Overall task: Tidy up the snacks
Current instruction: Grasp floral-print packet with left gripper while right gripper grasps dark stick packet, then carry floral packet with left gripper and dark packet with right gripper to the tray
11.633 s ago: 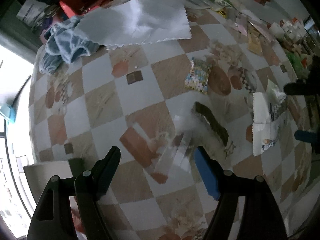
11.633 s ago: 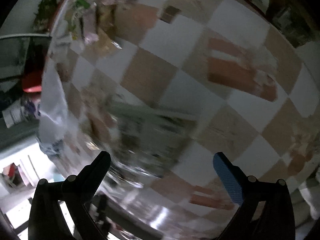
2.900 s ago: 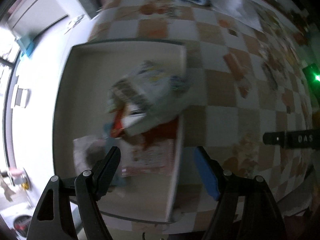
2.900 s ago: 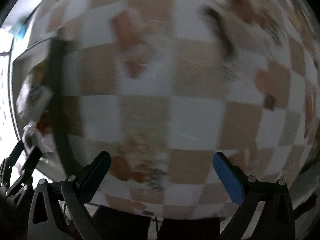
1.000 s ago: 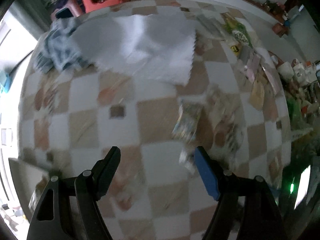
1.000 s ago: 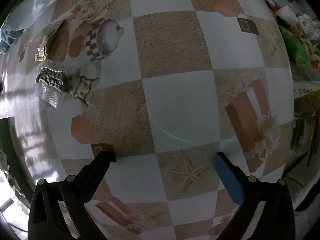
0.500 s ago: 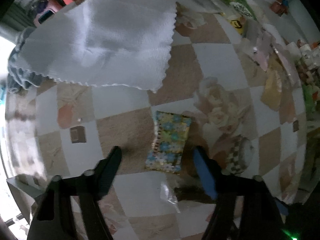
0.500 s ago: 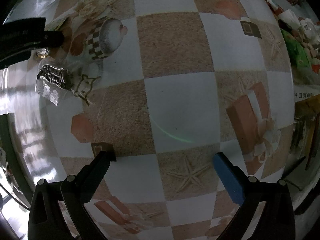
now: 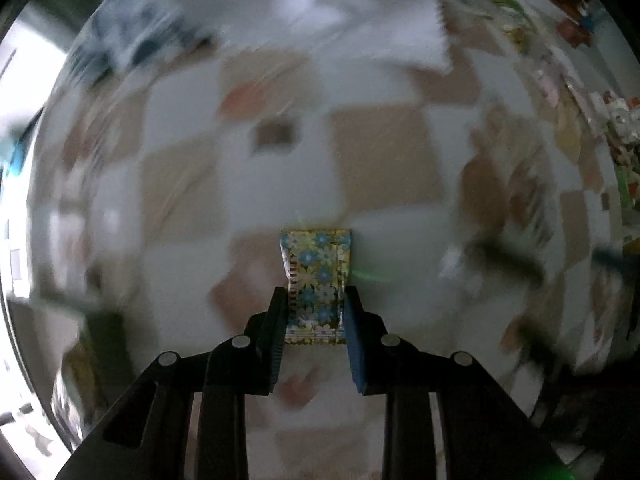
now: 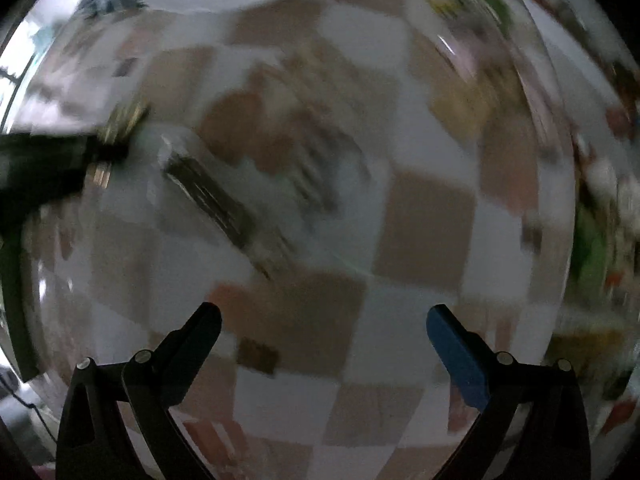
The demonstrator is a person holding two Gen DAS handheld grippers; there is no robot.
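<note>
Two grippers worked over a table [image 9: 380,160] covered in a checked cloth of white and tan squares, and both views were smeared by motion blur.

In the left wrist view, a crumpled blue cloth [image 9: 136,36] lay at the far left of the table, and a white cloth [image 9: 360,20] was spread beside it toward the far middle. Nearer the camera, the left gripper [image 9: 316,300] had its fingers drawn narrow and clamped on a snack packet [image 9: 318,276] printed with blue and white flowers on gold. The packet stood upright between the black finger on the left and the blue-padded finger on the right, its top edge sticking out past the fingertips, and it looked sharp against the blurred table behind it. Along the far right edge sat a row of other small packets [image 9: 560,80], too blurred to tell apart.

In the right wrist view, the dark arm of the left gripper [image 10: 48,160] reached in from the left edge. Just beside it on the table lay a dark snack in clear wrap [image 10: 208,196], set at a slant. The right gripper [image 10: 324,320] hung above the cloth with its fingers spread wide and nothing between them. At the far right, green and yellow packets [image 10: 588,248] crowded the table's edge.
</note>
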